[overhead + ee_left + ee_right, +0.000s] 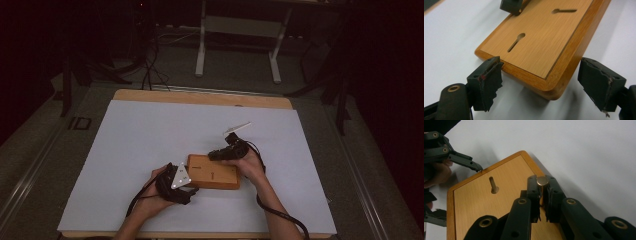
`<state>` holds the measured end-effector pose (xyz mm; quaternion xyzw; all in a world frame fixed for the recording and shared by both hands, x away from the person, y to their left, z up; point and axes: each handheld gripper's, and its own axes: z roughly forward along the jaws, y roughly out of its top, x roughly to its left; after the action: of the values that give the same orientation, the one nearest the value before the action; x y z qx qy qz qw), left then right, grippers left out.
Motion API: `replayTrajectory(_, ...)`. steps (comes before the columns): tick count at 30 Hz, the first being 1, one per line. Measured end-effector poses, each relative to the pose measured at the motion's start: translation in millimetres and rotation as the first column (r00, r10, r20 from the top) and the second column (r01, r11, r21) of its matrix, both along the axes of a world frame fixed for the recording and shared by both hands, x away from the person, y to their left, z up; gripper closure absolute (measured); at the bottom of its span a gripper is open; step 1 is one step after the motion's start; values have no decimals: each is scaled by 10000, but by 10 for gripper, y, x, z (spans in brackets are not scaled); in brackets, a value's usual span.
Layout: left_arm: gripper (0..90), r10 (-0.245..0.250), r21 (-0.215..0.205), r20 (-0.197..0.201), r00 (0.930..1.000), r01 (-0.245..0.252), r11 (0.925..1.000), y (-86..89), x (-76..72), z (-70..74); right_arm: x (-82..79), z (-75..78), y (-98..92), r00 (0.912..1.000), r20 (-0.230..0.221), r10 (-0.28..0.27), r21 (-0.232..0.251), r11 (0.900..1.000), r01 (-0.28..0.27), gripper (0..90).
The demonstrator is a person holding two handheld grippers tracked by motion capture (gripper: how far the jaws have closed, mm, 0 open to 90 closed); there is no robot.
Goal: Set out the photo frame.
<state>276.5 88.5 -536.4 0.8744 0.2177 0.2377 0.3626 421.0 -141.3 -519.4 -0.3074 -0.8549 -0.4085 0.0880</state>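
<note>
Wooden board (213, 172) lying flat near the front middle of the white table sheet (150, 145), back face up, with two keyhole slots (516, 42) cut into it. Left gripper (540, 83) parked at the board's left corner, jaws spread wide either side of that corner, pads (489, 80) clear of the wood. Right gripper (543, 195) at the far right edge, clamped tight on a small brass-coloured peg (542, 181). Only the round top of the peg visible, rest buried between the pads. Can't tell from the high view how the peg sits against the board, too dim and small. Far end of the board cropped off in the left gripper view.
</note>
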Motion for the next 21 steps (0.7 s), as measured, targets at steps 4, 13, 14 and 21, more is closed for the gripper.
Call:
replayTrajectory(4, 202, 115, 112, 101, 9999, -116, 9999, -13, 18, -11, 12, -1, 0, 10000, -27, 10, 9, 10000, -10, 837)
replayTrajectory(13, 195, 188, 69, 487, 9986, -191, 9998, -46, 49, -17, 34, -2, -2, 9996, -247, -116, 60, 9999, 118, 841)
replayTrajectory(14, 195, 170, 77, 535, 9984, -174, 9998, -46, 51, -15, 36, -3, -3, 9995, -274, -133, 67, 9999, 135, 841)
replayTrajectory(21, 196, 126, 110, 737, 9972, -134, 9998, -63, 59, -1, 49, -7, -4, 9992, -332, -203, 91, 9997, 206, 843)
